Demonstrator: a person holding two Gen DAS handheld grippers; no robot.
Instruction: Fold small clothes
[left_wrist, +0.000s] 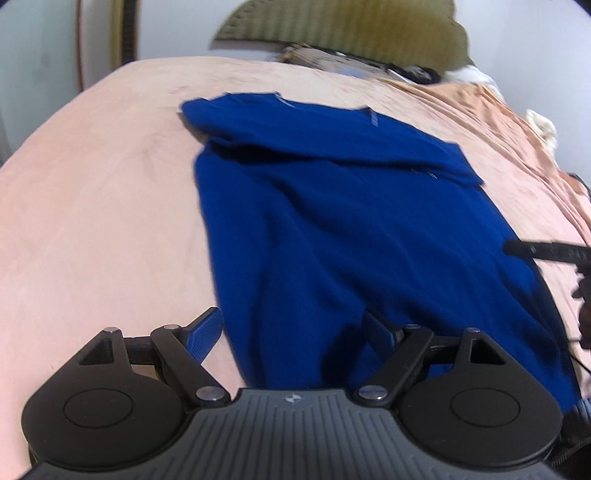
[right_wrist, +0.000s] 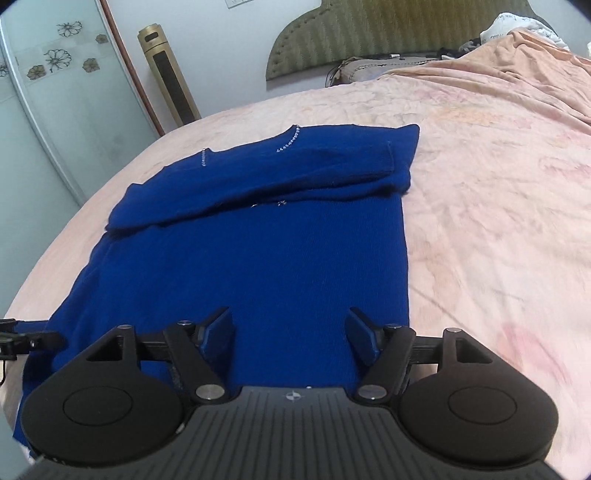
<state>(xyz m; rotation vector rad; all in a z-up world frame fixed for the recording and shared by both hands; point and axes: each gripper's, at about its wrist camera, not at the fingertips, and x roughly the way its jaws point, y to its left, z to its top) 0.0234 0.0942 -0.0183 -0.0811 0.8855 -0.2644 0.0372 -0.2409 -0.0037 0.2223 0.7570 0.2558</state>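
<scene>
A dark blue sweater (right_wrist: 258, 258) lies flat on a bed covered with a peach-pink blanket (right_wrist: 480, 221). Its sleeves are folded across the chest, so the upper part forms a thick band, and a line of small shiny stones (right_wrist: 290, 142) follows the neckline. The lower part of the sweater is spread smooth toward the near edge of the bed. The right claw (right_wrist: 291, 332) is above the bottom hem of the sweater, and its jaws stand apart with only the flat cloth under them; the pads do not press on anything. The left claw (left_wrist: 293, 332) is at the other side of the hem, also wide open: its left finger (left_wrist: 205, 332) is over the bare blanket, just beside the edge of the sweater, and its right finger (left_wrist: 380, 330) is over the blue cloth. It holds nothing. The left wrist view is a little blurred. At the head of the bed there is an olive green padded headboard (right_wrist: 369, 37), and some dark things lie in front of it that I cannot make out. A tall gold tower appliance (right_wrist: 166, 74) stands against the wall, next to a frosted glass door with flower patterns (right_wrist: 55, 59).
</scene>
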